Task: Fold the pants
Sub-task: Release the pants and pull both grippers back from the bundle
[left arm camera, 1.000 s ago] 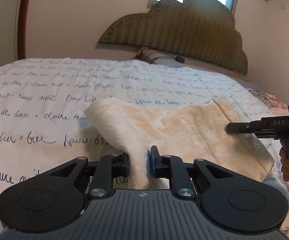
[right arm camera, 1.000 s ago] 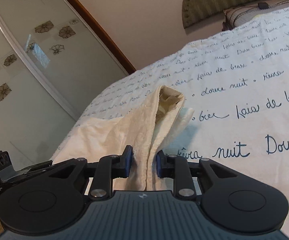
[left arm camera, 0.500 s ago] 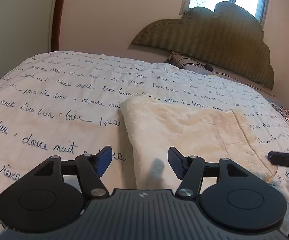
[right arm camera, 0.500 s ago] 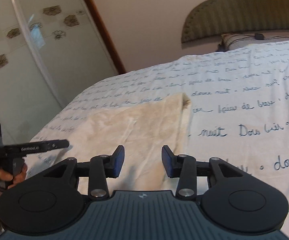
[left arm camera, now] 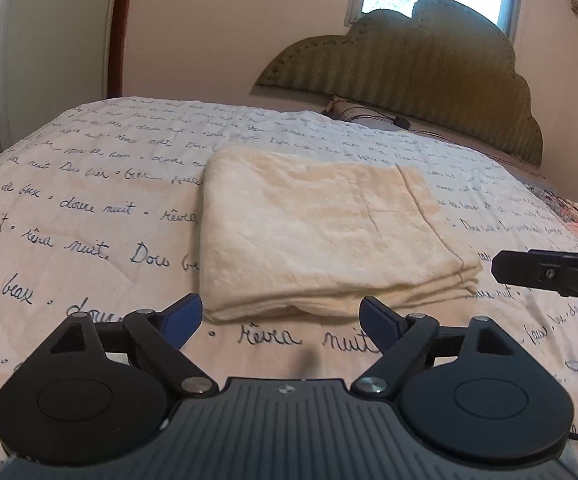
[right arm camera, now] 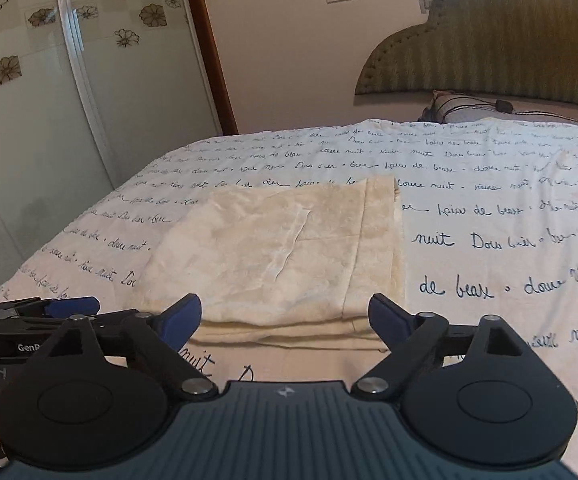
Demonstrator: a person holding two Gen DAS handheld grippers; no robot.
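Note:
Cream fleece pants lie folded into a flat rectangle on the bed, also visible in the right wrist view as pants. My left gripper hovers just short of the fold's near edge, jaws still opening, nothing between them. The right gripper sits over the near edge at the other end, jaws opening wide, pads off the cloth. In the left wrist view the right gripper's finger pokes in from the right; the left gripper shows at the lower left of the right wrist view.
The white bedspread with dark script covers the bed. A green padded headboard and a pillow with a cable stand at the far end. Glass sliding doors with flower prints run along the left side.
Both grippers let go of the cream cloth, opened wide and drew back toward the near edge. The raised fold dropped flat, leaving the pants as a neat rectangle.

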